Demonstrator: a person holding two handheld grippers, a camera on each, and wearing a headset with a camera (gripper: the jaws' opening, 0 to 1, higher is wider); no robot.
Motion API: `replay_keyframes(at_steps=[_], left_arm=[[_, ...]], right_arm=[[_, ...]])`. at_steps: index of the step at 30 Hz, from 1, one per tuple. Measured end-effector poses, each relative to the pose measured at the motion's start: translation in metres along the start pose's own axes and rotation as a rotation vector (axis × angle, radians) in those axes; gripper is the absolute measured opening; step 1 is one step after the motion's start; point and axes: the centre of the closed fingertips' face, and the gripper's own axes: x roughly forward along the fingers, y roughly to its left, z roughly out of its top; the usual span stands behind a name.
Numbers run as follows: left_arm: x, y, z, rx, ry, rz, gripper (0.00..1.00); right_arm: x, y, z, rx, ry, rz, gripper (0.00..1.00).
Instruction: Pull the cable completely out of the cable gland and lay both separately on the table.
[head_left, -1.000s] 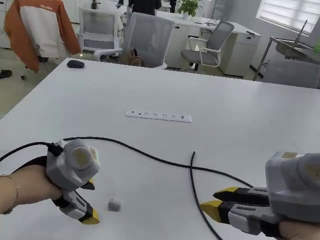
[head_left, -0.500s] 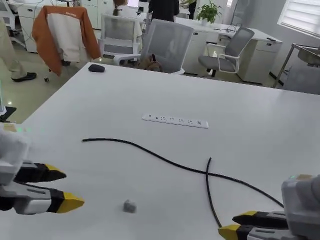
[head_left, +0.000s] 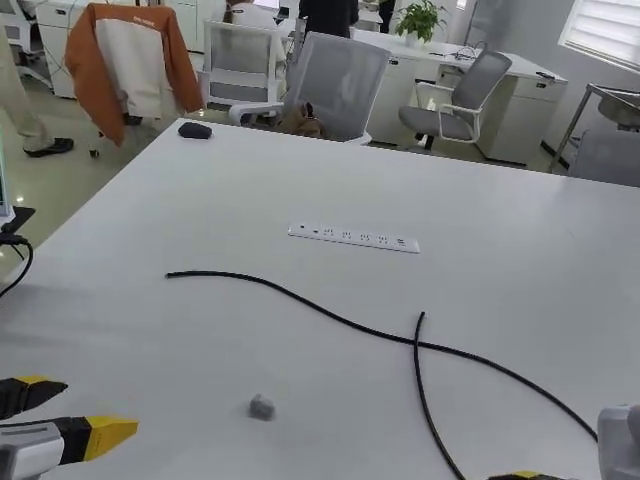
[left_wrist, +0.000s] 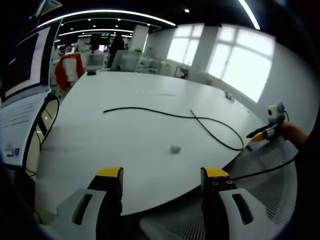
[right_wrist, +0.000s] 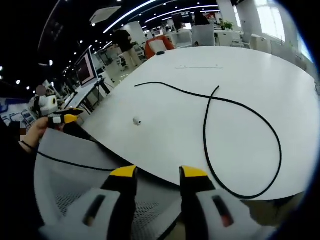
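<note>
White office desk (head_left: 500, 250). Left gripper (left_wrist: 160, 172) held off desk edge, jaws apart, empty. Right gripper (right_wrist: 158, 172) likewise parted, empty. Grey cable gland (head_left: 262, 406) laid ahead of left gripper, clear of black cable (head_left: 330, 318) looped ahead of right gripper.

Open-plan office, by all signs. Grey mesh swivel chairs (head_left: 335, 85) drawn up at the far edge of a broad white tabletop (head_left: 500, 250). Orange-and-white jacket (head_left: 120, 55) slung over a chair past the far left corner, a computer mouse (head_left: 194, 130) near that corner. White socket strip (head_left: 353, 238) toward the middle. Beyond: more white desks (head_left: 500, 110), a potted plant (head_left: 420, 18), window blinds (head_left: 605, 35), curved strip lights (left_wrist: 105, 12) overhead.
</note>
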Motion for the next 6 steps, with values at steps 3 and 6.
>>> replay_keyframes(at_steps=[3,6], left_arm=[[0.0011,-0.003,0.0,-0.002,0.0,-0.014,0.63],[0.0027,-0.0035,-0.0003,0.007,0.01,-0.015,0.63]], right_arm=[[0.0023,0.0032,-0.0012,0.002,0.009,0.005,0.34],[0.0057,0.0079,0.0006,-0.006,0.013,0.019,0.35]])
